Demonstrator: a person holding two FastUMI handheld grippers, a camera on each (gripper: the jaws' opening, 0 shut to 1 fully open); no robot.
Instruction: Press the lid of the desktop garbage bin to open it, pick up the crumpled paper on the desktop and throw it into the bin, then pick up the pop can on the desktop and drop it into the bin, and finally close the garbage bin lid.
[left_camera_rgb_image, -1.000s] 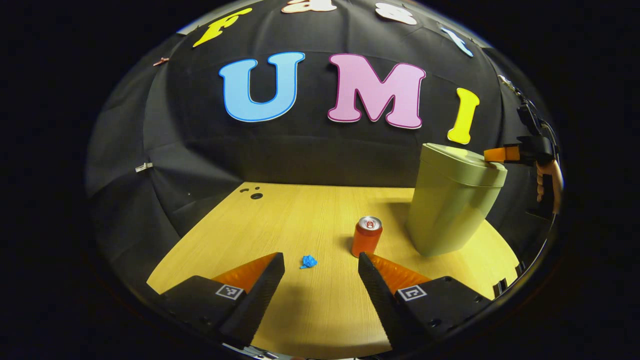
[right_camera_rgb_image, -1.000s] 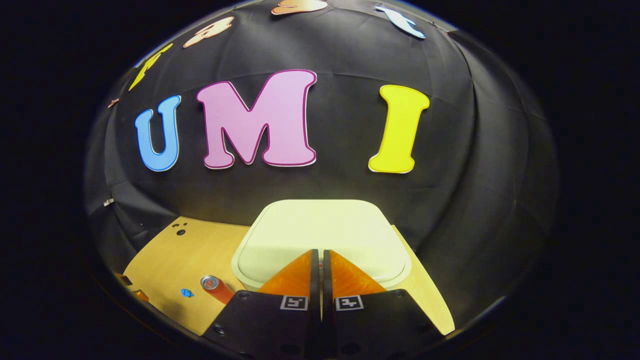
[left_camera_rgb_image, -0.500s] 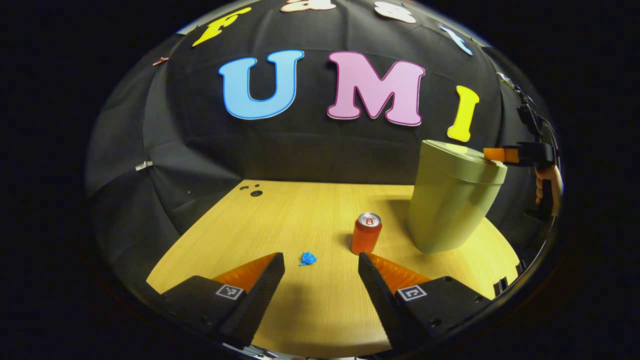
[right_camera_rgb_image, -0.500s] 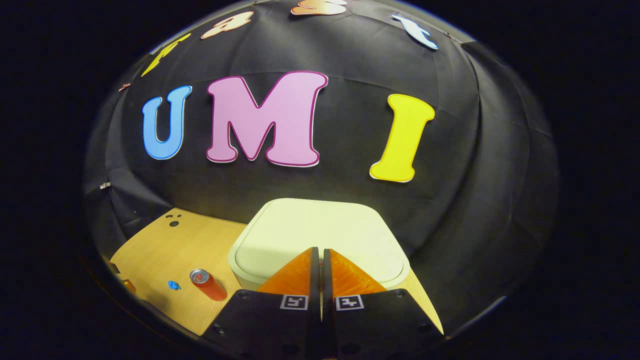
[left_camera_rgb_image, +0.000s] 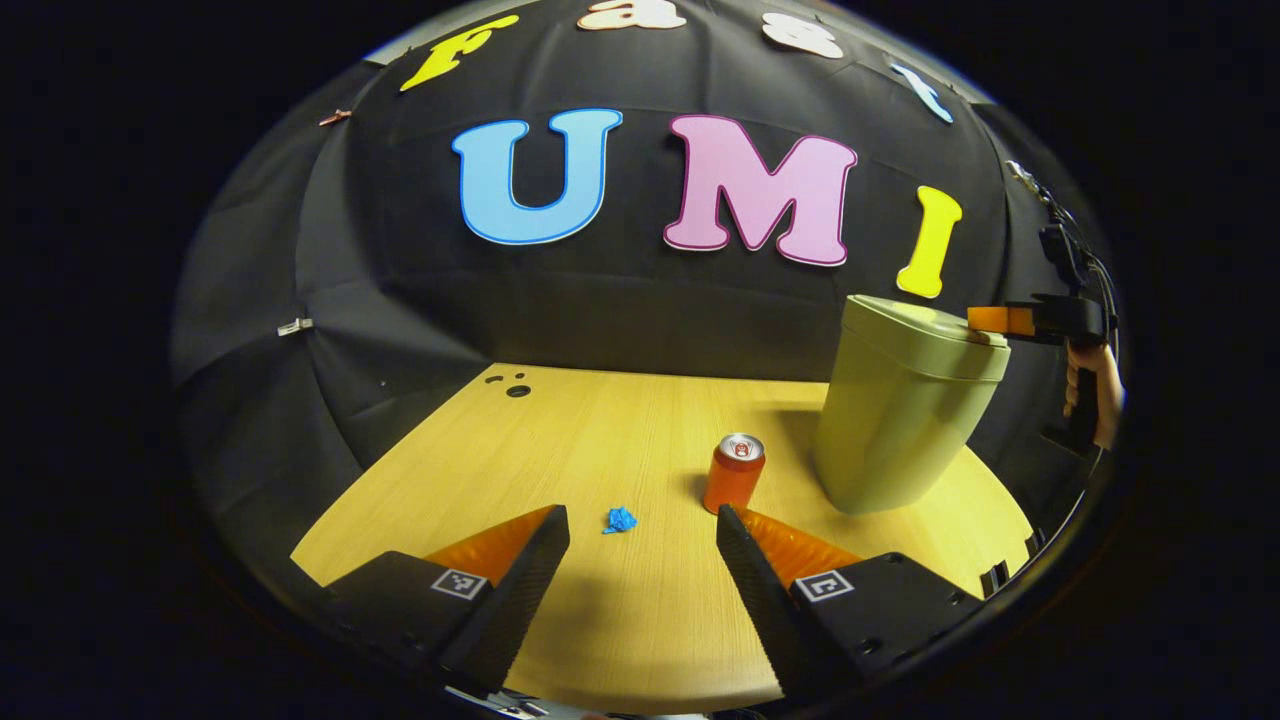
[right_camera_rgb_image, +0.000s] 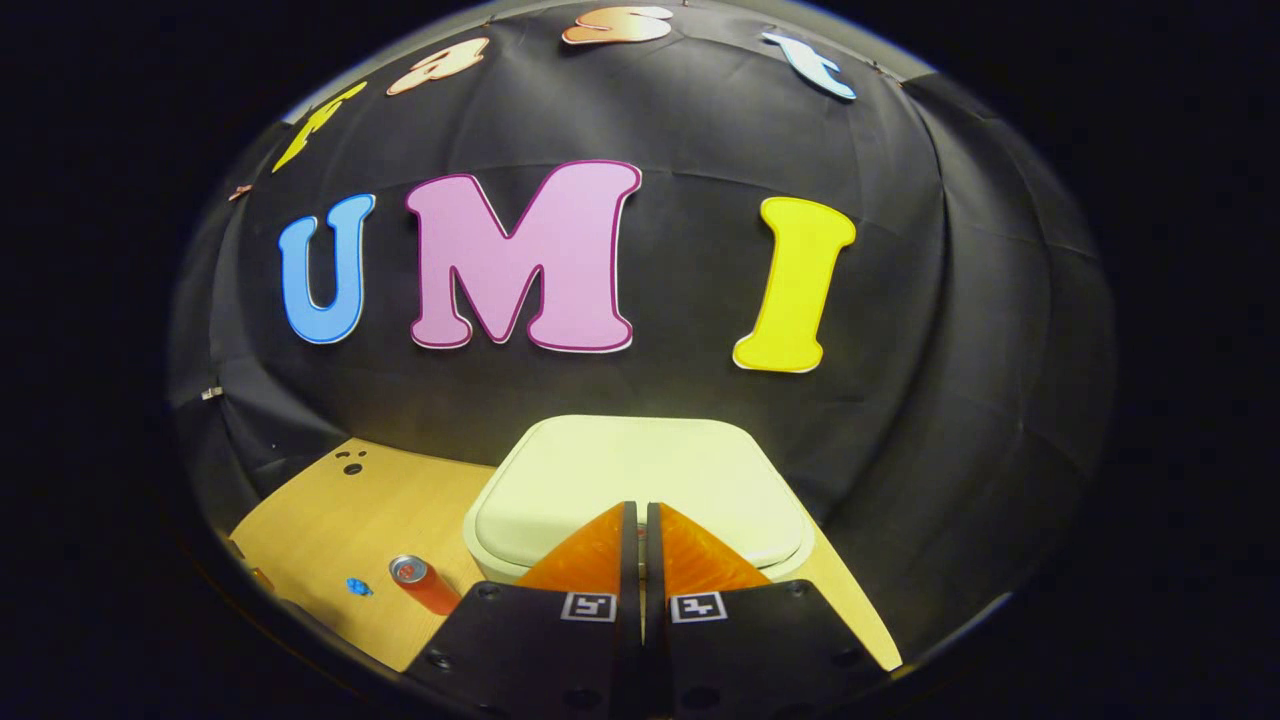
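Note:
A pale green bin (left_camera_rgb_image: 905, 410) stands at the right of the wooden table, its lid (right_camera_rgb_image: 640, 485) down. My right gripper (right_camera_rgb_image: 637, 510) is shut with nothing held, its tips resting at the lid's near edge; in the left gripper view it (left_camera_rgb_image: 985, 320) reaches in from the right onto the lid, held by a hand (left_camera_rgb_image: 1095, 385). An orange pop can (left_camera_rgb_image: 733, 472) stands upright left of the bin. A small blue crumpled paper (left_camera_rgb_image: 619, 520) lies left of the can. My left gripper (left_camera_rgb_image: 640, 525) hangs open above the table, the paper lying ahead between its fingers.
The wooden table (left_camera_rgb_image: 560, 440) has small dark holes (left_camera_rgb_image: 512, 385) near its far left corner. Black cloth walls close in behind and at both sides. In the right gripper view the can (right_camera_rgb_image: 420, 580) and paper (right_camera_rgb_image: 357, 587) lie far left of the bin.
The right gripper stays shut on the lid's near edge, tilting up slightly and then back down. The left gripper has barely shifted. The lid remains down.

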